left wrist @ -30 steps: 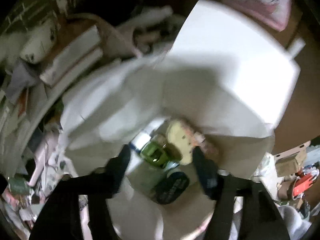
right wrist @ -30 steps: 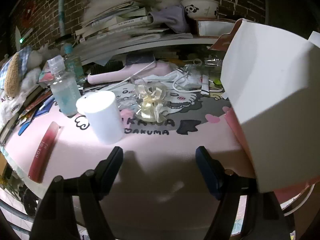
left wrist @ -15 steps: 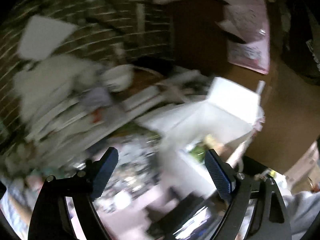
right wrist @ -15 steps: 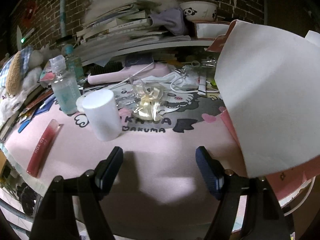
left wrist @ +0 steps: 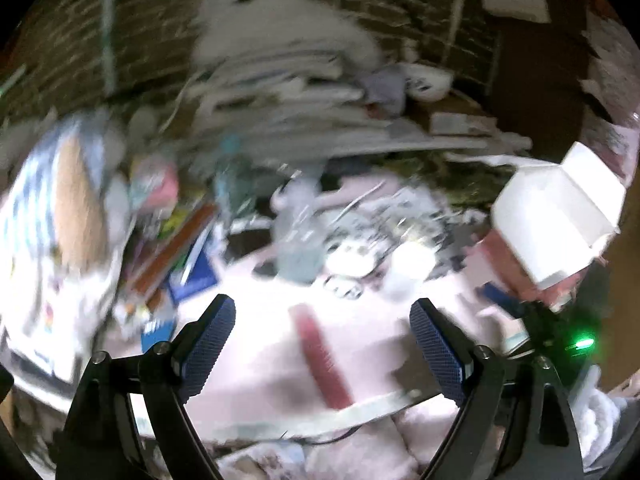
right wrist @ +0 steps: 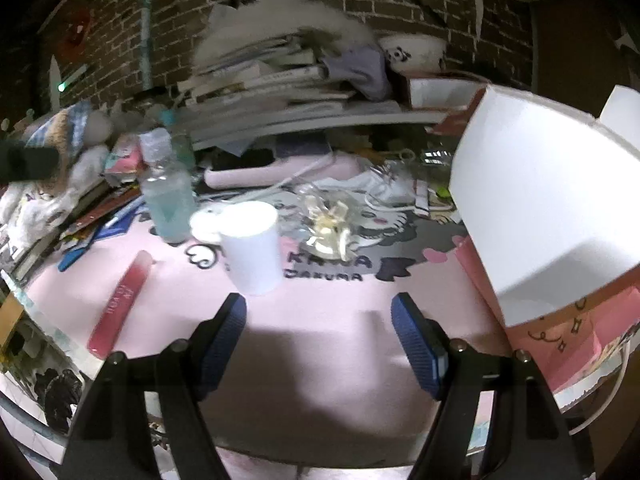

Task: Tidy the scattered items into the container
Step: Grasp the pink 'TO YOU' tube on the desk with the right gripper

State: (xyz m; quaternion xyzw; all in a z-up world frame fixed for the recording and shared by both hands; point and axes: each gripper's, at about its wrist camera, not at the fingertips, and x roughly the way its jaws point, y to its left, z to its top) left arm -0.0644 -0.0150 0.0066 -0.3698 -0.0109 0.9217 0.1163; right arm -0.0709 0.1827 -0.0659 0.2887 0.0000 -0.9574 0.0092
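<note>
The white open box [right wrist: 552, 208] stands at the right of the pink mat [right wrist: 320, 320]; it also shows far right in the blurred left wrist view [left wrist: 556, 216]. A red tube [right wrist: 120, 300] lies at the left of the mat, a white cup [right wrist: 252, 252] in the middle, a clear bottle [right wrist: 168, 204] and a crumpled clear wrapper [right wrist: 328, 220] behind it. My right gripper [right wrist: 318, 312] is open and empty just in front of the cup. My left gripper [left wrist: 322, 316] is open and empty above the red tube [left wrist: 320, 360].
A stack of books and papers [right wrist: 280, 80] with a panda bowl [right wrist: 416, 52] fills the shelf behind. A plush toy [right wrist: 60, 152] and loose books [right wrist: 92, 208] crowd the left edge. A pink device with white cables [right wrist: 280, 172] lies at the back of the mat.
My left gripper has pulled out of the white box and swung left over the mat, now facing the red tube. My right gripper has edged closer to the white cup.
</note>
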